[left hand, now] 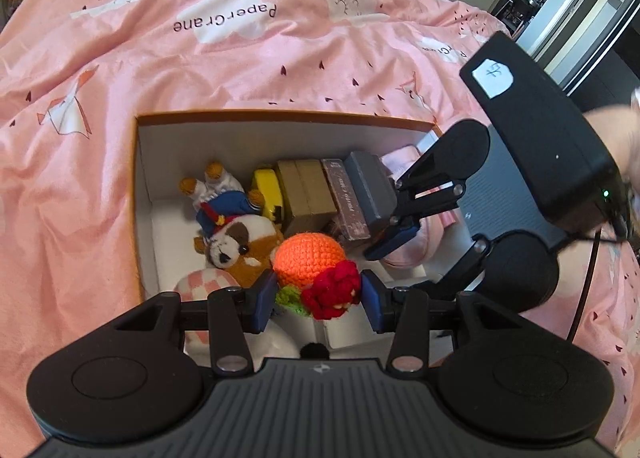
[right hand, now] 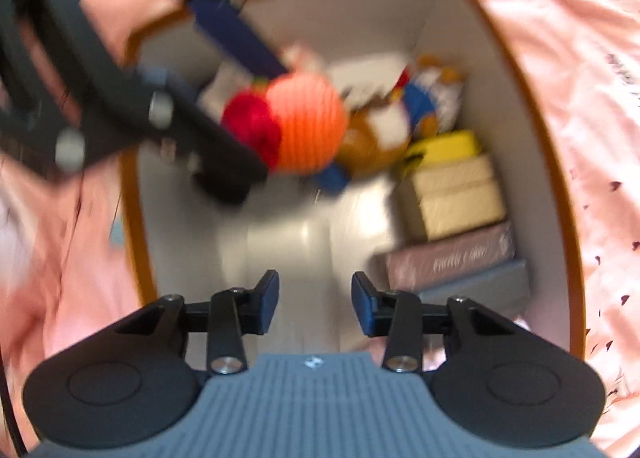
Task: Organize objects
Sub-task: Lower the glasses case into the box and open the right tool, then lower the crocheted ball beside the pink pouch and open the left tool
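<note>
The crocheted toy [left hand: 320,278], an orange ball with a red flower and a green leaf, sits pinched between the blue pads of my left tool [left hand: 319,303]. The pads press on the red flower and the leaf, and the orange ball sticks out beyond them. I hold it just above the open cardboard box [left hand: 280,117], over its near end.

My right tool [right hand: 315,307] points steeply down into the same box. Its fingers stand apart with nothing between them, only the pale box floor showing in the gap. Seen from my left side, the right tool reaches in from the right, its tips beside a grey box [left hand: 370,192].

Below the toy, inside the box, lies a brown and white plush dog [left hand: 240,244] wearing a blue outfit. A pink and white checked item [left hand: 208,282] rests at the near left corner. Farther in, a yellow item [left hand: 268,188], a tan box [left hand: 306,190], a dusty pink book [left hand: 346,198] and the grey box stand packed side by side along one wall.

The box rests on a bed covered by a pink quilt [left hand: 160,70] printed with paper cranes and white clouds. The right view is blurred.
</note>
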{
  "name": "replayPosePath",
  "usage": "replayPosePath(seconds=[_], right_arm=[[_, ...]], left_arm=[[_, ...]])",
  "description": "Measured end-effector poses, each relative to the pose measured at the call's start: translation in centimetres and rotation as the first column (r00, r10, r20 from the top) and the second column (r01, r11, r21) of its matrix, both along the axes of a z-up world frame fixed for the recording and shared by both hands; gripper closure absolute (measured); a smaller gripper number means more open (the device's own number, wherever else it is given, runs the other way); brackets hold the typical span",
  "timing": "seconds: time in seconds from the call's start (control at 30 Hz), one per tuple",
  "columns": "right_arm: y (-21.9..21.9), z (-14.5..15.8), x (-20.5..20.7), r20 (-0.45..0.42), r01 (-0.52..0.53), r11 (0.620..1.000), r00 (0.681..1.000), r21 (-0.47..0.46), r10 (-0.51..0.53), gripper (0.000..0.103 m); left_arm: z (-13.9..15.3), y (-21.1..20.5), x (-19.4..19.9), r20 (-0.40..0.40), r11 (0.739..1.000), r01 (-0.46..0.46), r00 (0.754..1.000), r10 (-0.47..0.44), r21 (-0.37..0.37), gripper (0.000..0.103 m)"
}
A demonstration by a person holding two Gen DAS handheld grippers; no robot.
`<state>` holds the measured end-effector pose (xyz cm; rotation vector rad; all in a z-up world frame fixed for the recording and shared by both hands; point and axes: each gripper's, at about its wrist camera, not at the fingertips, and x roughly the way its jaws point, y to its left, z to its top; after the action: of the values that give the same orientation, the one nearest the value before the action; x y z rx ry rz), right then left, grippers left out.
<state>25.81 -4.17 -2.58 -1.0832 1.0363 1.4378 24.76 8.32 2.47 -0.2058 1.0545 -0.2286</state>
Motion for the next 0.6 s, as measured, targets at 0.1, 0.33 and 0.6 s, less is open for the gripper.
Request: replayPosePath(seconds=[0.1, 0.33, 0.6], right_arm=[[0.5, -0.7, -0.7, -0.017, 0.097, 0.993, 0.995, 0.066, -0.096, 0.061], [4.4, -2.0, 0.5, -0.029, 0.204, 0.976, 0.979, 0.077, -0.202, 0.074], [4.5, -2.8, -0.6, -0.074, 0.169, 0.985, 0.983, 0.031, -0.166, 0.080]], left_arm=[[0.0, 0.2, 0.0, 0.004, 0.999, -0.016, 1.000, 0.016, 0.039, 0.052], [-0.2, 0.5, -0.1, 0.000, 0.999, -0.020, 1.000, 0.020, 0.047, 0.052], [-0.5, 0.3, 0.0, 0.000, 0.999, -0.007, 1.000, 0.007, 0.050, 0.052]])
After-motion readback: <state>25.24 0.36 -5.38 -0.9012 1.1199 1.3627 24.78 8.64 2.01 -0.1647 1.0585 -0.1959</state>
